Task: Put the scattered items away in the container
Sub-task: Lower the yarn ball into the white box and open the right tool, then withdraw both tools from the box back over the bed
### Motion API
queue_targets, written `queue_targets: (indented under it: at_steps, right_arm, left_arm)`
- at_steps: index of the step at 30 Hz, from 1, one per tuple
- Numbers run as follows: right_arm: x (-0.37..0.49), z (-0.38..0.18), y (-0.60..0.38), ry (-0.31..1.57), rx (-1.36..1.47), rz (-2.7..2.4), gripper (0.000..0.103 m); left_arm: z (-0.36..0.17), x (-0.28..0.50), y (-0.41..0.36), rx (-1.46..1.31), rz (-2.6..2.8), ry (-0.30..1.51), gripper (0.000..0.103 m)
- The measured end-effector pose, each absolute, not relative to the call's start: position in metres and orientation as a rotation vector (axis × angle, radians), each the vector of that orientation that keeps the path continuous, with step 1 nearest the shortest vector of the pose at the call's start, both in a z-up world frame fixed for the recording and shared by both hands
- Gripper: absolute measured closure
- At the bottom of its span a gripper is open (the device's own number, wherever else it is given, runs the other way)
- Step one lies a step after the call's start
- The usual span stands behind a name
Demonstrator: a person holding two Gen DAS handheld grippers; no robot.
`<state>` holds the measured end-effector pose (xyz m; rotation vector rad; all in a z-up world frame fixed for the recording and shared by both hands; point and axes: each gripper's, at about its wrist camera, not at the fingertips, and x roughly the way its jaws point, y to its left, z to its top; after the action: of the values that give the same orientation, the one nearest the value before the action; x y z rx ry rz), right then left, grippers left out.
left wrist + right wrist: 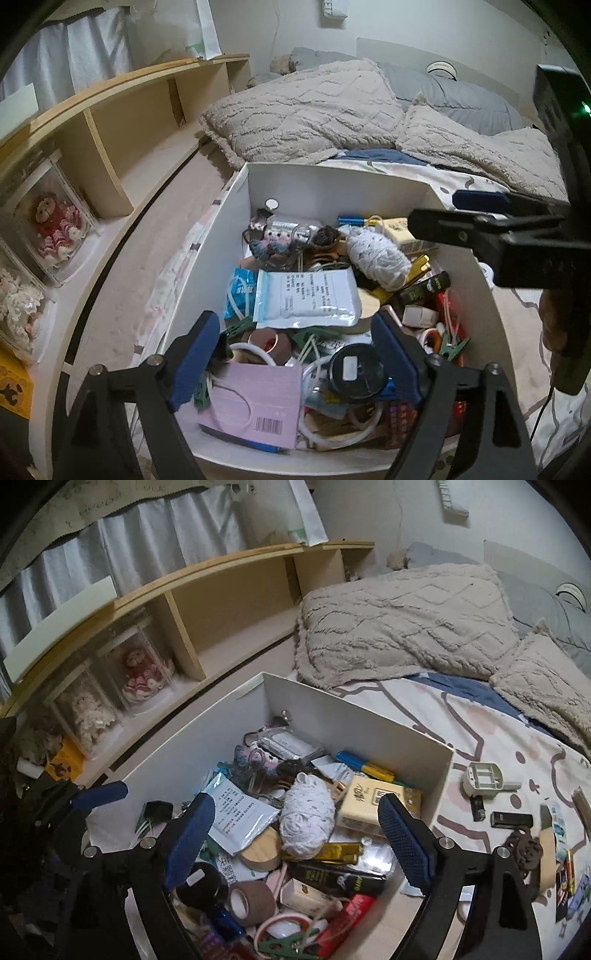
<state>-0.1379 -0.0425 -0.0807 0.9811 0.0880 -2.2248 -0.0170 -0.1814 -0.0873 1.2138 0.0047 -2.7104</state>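
A white box [332,184] [354,716] on the bed holds many small items: a white yarn ball [376,254] [306,816], a white sachet [306,295], a pink packet [255,402], a round black lid [356,373]. My left gripper [295,362] hangs open and empty over the box's near end. My right gripper [295,838] hangs open and empty over the box's middle; it also shows in the left wrist view [465,210]. Loose items lie on the sheet right of the box: a grey-white plastic piece [484,779], a black lighter [478,808], a black stick [511,819], a brown hair clip [524,847].
A fluffy beige blanket [314,110] [406,620] lies behind the box. A wooden shelf [122,122] [221,602] with dolls in clear cases [144,672] runs along the left. More packets [565,871] lie at the right edge of the sheet.
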Motion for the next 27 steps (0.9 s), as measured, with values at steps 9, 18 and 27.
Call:
queue_targets:
  at_steps: [9,18,27]
  right_arm:
    - [-0.133,-0.072,-0.01,0.054,0.942,-2.275,0.0]
    - [-0.118,-0.061,0.014,0.068,0.891,-2.29,0.0]
    - [-0.107,-0.056,0.042,0.07,0.874,-2.325,0.0]
  left_arm:
    - [-0.078,-0.019,-0.167,1.183,-2.735,-0.025,0.004]
    - [-0.061,-0.017,-0.154,1.148,-2.77,0.003,0.004]
    - [-0.051,-0.019,-0.14,1.131,-2.781,-0.025,0.004]
